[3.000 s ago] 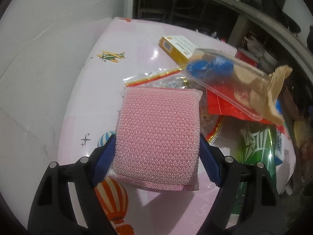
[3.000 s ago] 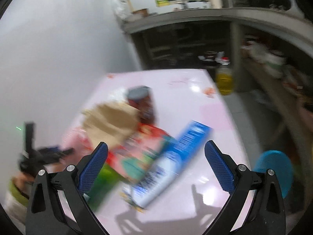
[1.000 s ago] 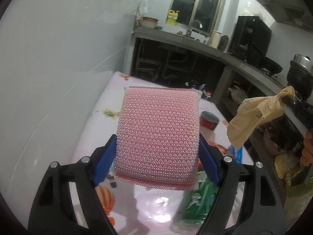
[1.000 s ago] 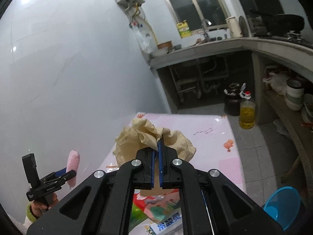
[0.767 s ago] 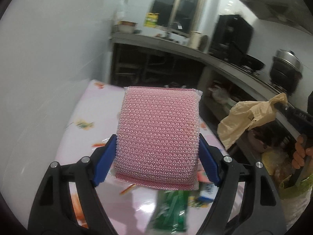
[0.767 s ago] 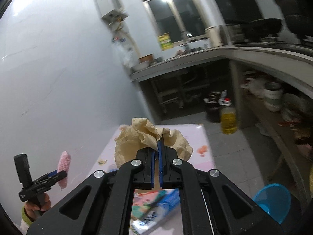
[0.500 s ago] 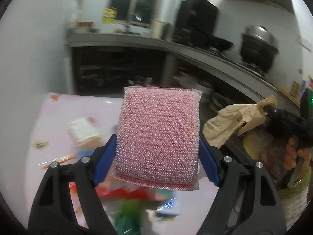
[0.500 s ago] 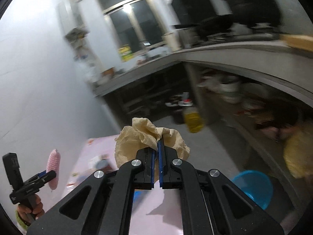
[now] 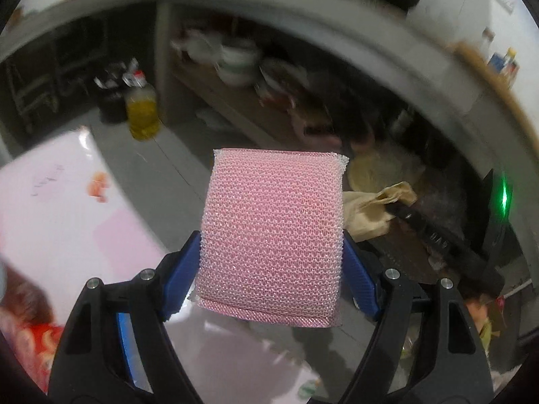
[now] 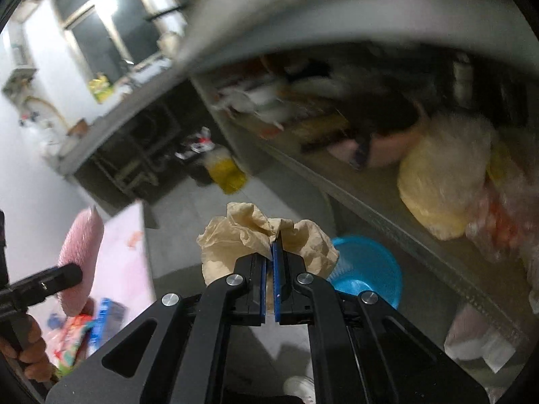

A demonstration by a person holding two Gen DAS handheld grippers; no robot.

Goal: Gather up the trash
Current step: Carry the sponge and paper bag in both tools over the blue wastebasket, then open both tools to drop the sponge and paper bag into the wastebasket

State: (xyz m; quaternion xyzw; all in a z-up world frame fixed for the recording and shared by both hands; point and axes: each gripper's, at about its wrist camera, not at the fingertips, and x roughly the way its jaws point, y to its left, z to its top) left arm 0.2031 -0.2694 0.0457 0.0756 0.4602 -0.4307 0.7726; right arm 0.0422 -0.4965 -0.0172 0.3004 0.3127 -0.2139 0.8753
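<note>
My left gripper [image 9: 271,262] is shut on a pink mesh scouring sponge [image 9: 273,232], held upright in the air past the table's edge. The sponge also shows at the left of the right wrist view [image 10: 81,256]. My right gripper [image 10: 272,252] is shut on a crumpled beige paper bag [image 10: 242,239], held above the floor near a blue plastic basket [image 10: 367,269]. The bag and right gripper also show in the left wrist view [image 9: 374,205], just right of the sponge.
A pink table [image 9: 64,208] with a red wrapper [image 9: 37,346] and a blue box [image 10: 106,316] lies at the left. A concrete counter with a cluttered lower shelf [image 10: 370,181] runs along the right. A yellow oil bottle [image 9: 141,111] stands on the floor.
Both grippers have swung right, away from the table toward the counter shelf and floor. The blue basket now lies just beyond the paper bag. Both grips are unchanged.
</note>
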